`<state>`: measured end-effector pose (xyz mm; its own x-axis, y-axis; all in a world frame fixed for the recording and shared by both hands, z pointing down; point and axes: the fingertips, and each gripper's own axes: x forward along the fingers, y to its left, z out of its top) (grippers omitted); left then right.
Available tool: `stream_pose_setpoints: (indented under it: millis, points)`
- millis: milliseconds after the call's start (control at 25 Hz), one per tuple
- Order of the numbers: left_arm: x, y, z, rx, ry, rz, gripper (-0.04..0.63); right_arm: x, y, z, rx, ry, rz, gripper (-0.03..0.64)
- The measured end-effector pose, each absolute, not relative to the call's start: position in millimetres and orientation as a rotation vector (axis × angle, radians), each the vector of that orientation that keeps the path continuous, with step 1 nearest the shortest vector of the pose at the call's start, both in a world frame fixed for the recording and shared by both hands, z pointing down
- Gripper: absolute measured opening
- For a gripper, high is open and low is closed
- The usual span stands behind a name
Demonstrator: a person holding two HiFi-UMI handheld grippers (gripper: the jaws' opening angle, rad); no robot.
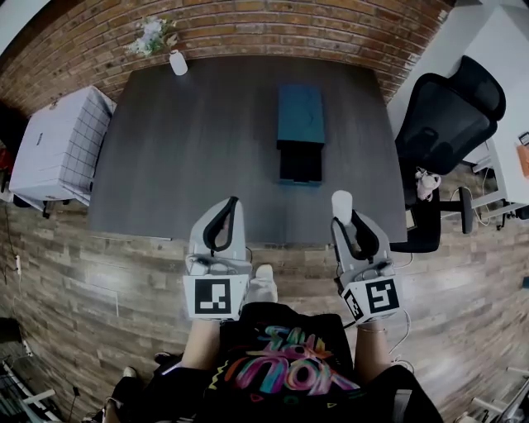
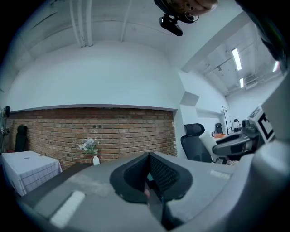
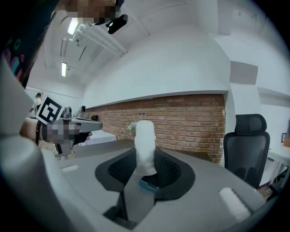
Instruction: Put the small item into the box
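Observation:
A teal box (image 1: pixel 300 114) lies on the dark table (image 1: pixel 182 149), right of centre, with a black open part (image 1: pixel 300 165) at its near end. My right gripper (image 1: pixel 347 217) hovers over the table's near edge, shut on a small white rounded item (image 1: pixel 341 204). In the right gripper view the white item (image 3: pixel 145 145) stands upright between the dark pads, out past the right gripper (image 3: pixel 146 171). My left gripper (image 1: pixel 232 203) is held near the table's front edge, left of the box. The left gripper (image 2: pixel 148 176) is shut and holds nothing.
A white vase with flowers (image 1: pixel 175 59) stands at the table's far left corner, against a brick wall (image 1: pixel 273 25). A white cabinet with a checked cloth (image 1: pixel 58 144) is left of the table. A black office chair (image 1: pixel 446 116) stands on the right.

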<state>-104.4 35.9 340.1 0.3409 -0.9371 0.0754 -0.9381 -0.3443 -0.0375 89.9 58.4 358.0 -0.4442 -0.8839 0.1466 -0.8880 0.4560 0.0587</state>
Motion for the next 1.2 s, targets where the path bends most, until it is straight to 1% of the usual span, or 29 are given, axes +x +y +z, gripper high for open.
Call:
stream_pose_setpoints:
  millis: [240, 560, 800, 1200]
  points:
    - [-110.3, 1.0, 344.5, 2.586, -1.721, 0.136, 0.002, 88.7, 32.1, 363.6, 1.623, -2.486, 0.076, 0.13]
    - [-95.8, -30.0, 356.2, 2.586, -1.656, 0.171, 0.002, 112.8, 14.1, 383.1, 1.678, -2.42, 0.187, 0.129]
    - [-86.2, -62.0, 354.2, 2.584, -1.688, 0.166, 0.002, 127.9, -21.8, 396.0, 1.67, -2.448, 0.247, 0.13]
    - [-62.0, -120.0, 331.6, 2.549, -1.816, 0.131, 0.002, 148.8, -101.2, 387.8, 1.569, -2.54, 0.198, 0.13]
